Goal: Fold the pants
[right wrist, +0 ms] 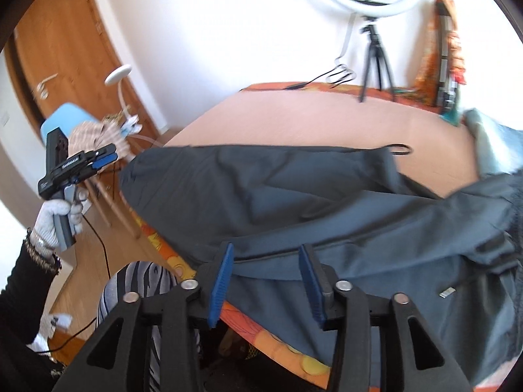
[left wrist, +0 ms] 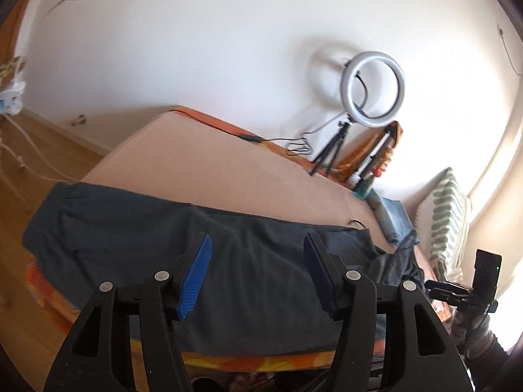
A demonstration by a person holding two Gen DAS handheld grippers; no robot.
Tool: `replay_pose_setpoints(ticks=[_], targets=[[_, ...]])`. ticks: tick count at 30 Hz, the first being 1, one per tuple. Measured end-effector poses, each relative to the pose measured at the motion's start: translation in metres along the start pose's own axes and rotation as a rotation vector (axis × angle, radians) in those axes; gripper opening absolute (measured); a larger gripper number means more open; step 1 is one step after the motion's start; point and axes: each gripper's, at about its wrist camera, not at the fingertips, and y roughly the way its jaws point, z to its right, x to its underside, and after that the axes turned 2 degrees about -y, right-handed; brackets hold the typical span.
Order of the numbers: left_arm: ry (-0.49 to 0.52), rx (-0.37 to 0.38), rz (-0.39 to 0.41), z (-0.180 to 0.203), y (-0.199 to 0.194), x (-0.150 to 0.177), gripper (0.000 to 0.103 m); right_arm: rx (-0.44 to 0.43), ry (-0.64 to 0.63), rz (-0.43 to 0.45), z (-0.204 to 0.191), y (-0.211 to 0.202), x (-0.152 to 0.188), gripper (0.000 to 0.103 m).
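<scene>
The dark pants (left wrist: pixel 202 261) lie spread across the near half of my worktop (left wrist: pixel 209 163), their fabric reaching its orange front edge (left wrist: pixel 261 364); the far half is bare. A ring light (left wrist: pixel 372 89) on a tripod stands at the back edge, a blue folded cloth (left wrist: pixel 394 217) to the right. My left tongs (left wrist: pixel 258 274) and right tongs (right wrist: pixel 266 282) hover apart above the pants, gripping nothing. My gloved left hand (right wrist: pixel 57 217) holds its handle off the worktop's left edge.
</scene>
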Motion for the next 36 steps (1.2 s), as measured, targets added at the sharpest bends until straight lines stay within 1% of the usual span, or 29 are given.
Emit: replay_pose_setpoints(ticks=[1, 5, 7, 11, 14, 17, 20, 23, 24, 27, 31, 34, 36], targets=[[0.017, 0.032, -0.016, 0.012, 0.007, -0.001, 0.058, 0.018, 0.017, 0.016, 0.007, -0.011, 0.003, 0.057], [0.091, 0.141, -0.089, 0.064, 0.039, -0.004, 0.063, 0.089, 0.085, 0.061, 0.032, -0.046, 0.008, 0.059], [0.136, 0.181, -0.124, 0.089, 0.056, -0.003, 0.063, 0.127, 0.125, 0.084, 0.046, -0.061, 0.011, 0.063], [0.212, 0.256, -0.206, 0.136, 0.089, 0.005, 0.064, 0.179, 0.218, 0.119, 0.079, -0.085, 0.017, 0.066], [0.26, 0.3, -0.273, 0.168, 0.115, 0.015, 0.066, 0.214, 0.281, 0.129, 0.103, -0.097, 0.022, 0.068], [0.298, 0.347, -0.34, 0.199, 0.142, 0.027, 0.066, 0.248, 0.331, 0.13, 0.128, -0.102, 0.024, 0.075], [0.327, 0.387, -0.408, 0.226, 0.167, 0.04, 0.066, 0.263, 0.381, 0.129, 0.153, -0.105, 0.022, 0.076], [0.358, 0.405, -0.453, 0.257, 0.194, 0.049, 0.066, 0.284, 0.431, 0.135, 0.177, -0.108, 0.019, 0.076], [0.361, 0.419, -0.469, 0.265, 0.203, 0.051, 0.066, 0.282, 0.449, 0.136, 0.185, -0.109, 0.019, 0.076], [0.396, 0.431, -0.503, 0.296, 0.232, 0.057, 0.066, 0.277, 0.493, 0.139, 0.203, -0.11, 0.02, 0.075], [0.43, 0.419, -0.533, 0.331, 0.27, 0.062, 0.066, 0.279, 0.524, 0.139, 0.22, -0.112, 0.029, 0.075], [0.424, 0.4, -0.56, 0.347, 0.297, 0.068, 0.066, 0.277, 0.55, 0.139, 0.234, -0.115, 0.04, 0.076], [0.426, 0.375, -0.575, 0.351, 0.315, 0.073, 0.066, 0.279, 0.568, 0.137, 0.243, -0.117, 0.047, 0.076]])
